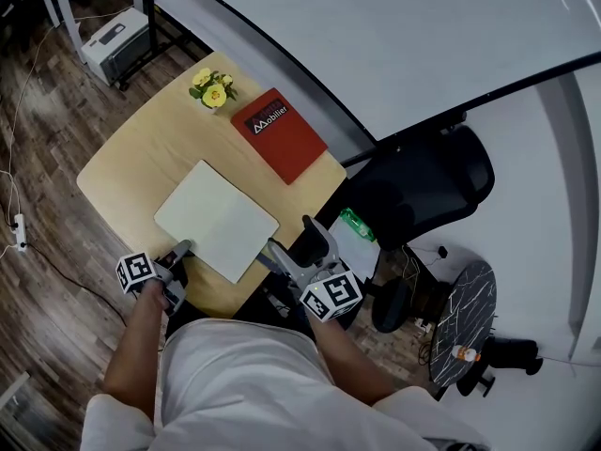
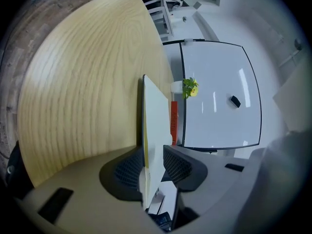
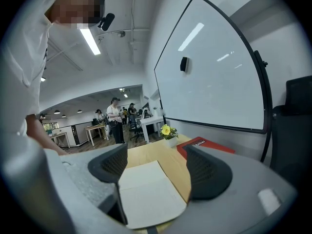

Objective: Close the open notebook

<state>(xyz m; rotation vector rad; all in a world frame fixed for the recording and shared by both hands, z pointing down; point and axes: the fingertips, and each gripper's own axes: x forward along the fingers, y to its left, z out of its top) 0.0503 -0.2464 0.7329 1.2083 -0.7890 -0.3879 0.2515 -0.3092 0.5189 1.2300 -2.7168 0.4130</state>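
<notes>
Gripping the notebook edge to fold
Left gripper grasps it, right gripper released; lift gently and swing it over evenly.

The flat red rectangular book lying on the pale wooden surface carries a dark label with the white word "Mobilier", while a smaller line above it stays unreadable.

Dark plank floor at left. Pale wood worktop. Large whiteboard on far side; black office chair right. Ceiling strip light; desks far off.
</notes>
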